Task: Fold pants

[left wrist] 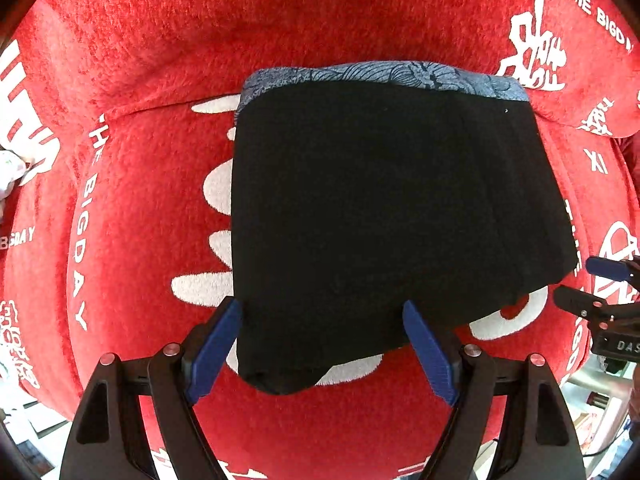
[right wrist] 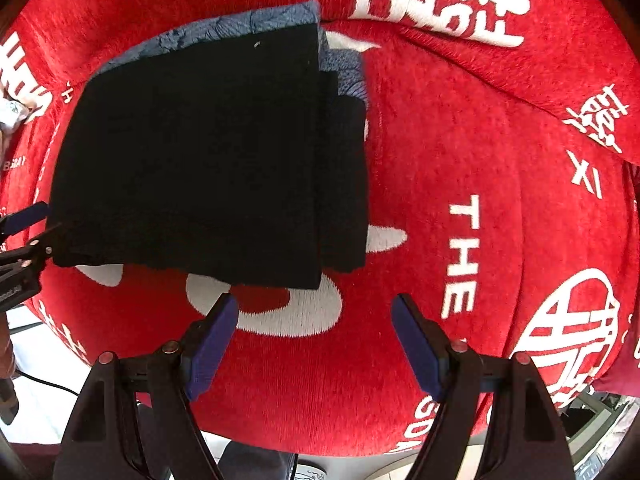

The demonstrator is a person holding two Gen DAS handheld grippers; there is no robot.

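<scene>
The black pants (left wrist: 384, 216) are lying on the red cover (left wrist: 320, 20), already doubled into a thick, squarish pad with a blue-grey patterned cloth (left wrist: 384, 74) peeking out from under the far edge. They are looking soft, limp and light, apt to sag and slip apart, so the near edge seems the place to pinch, through every layer. The left gripper (left wrist: 322, 346) is hanging wide over the near corner, and the right gripper (right wrist: 314, 340) is hanging wide and empty just short of the near edge.

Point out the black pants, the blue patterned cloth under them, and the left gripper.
black pants (left wrist: 380, 208), left wrist view, middle of the top layer
blue patterned cloth (left wrist: 380, 74), left wrist view, strip along the far edge
left gripper (left wrist: 322, 344), left wrist view, midway between fingertips
</scene>
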